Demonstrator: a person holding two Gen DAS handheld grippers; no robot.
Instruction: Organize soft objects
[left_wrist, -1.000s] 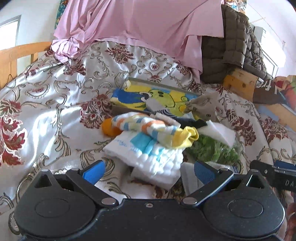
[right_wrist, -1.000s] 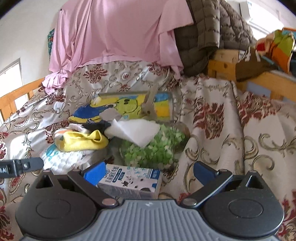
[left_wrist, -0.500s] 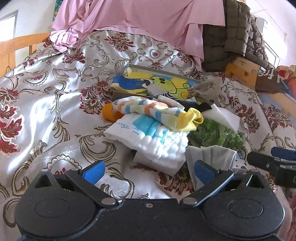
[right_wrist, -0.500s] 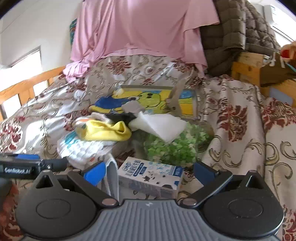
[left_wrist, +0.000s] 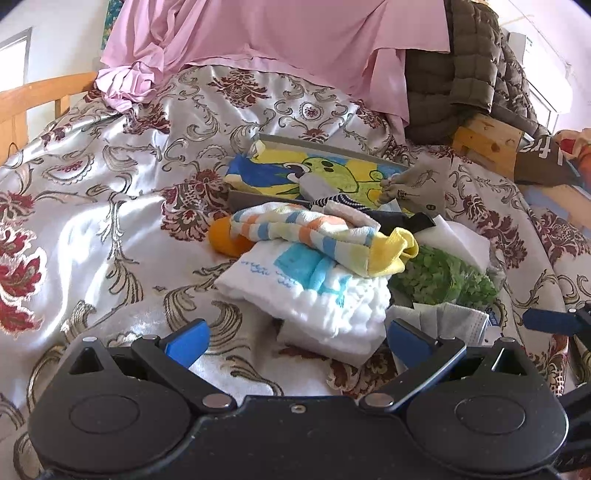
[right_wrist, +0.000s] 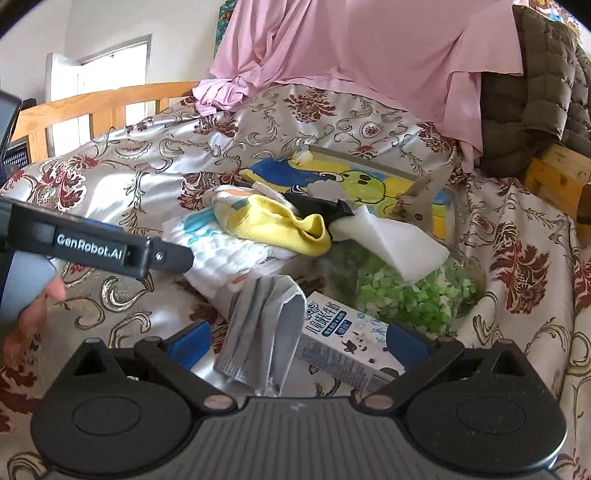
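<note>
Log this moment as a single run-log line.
left gripper: open, before white folded cloth | right gripper: open, around grey mask | striped sock atop cloth

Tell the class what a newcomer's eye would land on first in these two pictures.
Probably the heap of soft things mid-bed: a striped sock with a yellow toe lies across a folded white cloth, in front of a bright cartoon picture. Next, the pink sheet draped behind. Nearest, a grey face mask lies between the right gripper fingers.
</note>
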